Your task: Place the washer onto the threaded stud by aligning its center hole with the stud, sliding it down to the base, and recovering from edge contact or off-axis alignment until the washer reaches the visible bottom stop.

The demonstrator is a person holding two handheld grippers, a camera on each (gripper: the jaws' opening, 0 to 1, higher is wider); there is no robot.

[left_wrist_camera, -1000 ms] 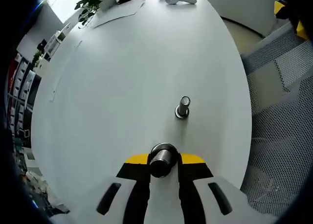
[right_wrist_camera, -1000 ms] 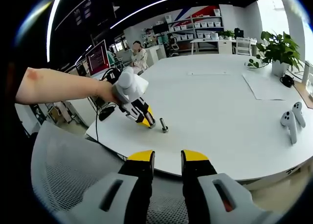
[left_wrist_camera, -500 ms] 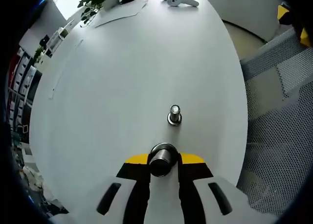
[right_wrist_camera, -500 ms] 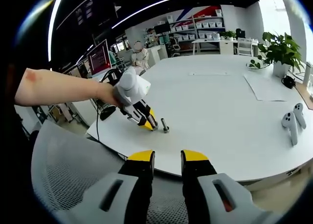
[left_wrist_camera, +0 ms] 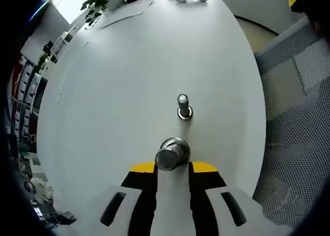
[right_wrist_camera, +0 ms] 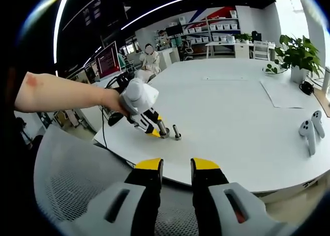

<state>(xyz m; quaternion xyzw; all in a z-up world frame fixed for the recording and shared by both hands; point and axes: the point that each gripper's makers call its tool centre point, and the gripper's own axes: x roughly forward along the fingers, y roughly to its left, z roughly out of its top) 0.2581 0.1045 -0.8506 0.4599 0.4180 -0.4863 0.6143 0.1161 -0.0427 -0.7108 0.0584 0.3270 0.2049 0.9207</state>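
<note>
Left tool [left_wrist_camera: 172,170] with its jaws closed on a shiny grey metal washer [left_wrist_camera: 172,153], held near and apart from the upright silver threaded stud [left_wrist_camera: 183,106] on the white round surface [left_wrist_camera: 129,81], right tool [right_wrist_camera: 176,170] holding nothing, jaws slightly parted, above a grey mesh chair [right_wrist_camera: 72,179], two white controllers [right_wrist_camera: 311,130] far right.

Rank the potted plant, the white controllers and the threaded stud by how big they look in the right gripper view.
1. Potted plant, largest.
2. White controllers.
3. Threaded stud, smallest.
All three stand at different distances from the fisheye camera, so this is apparent size only.
</note>
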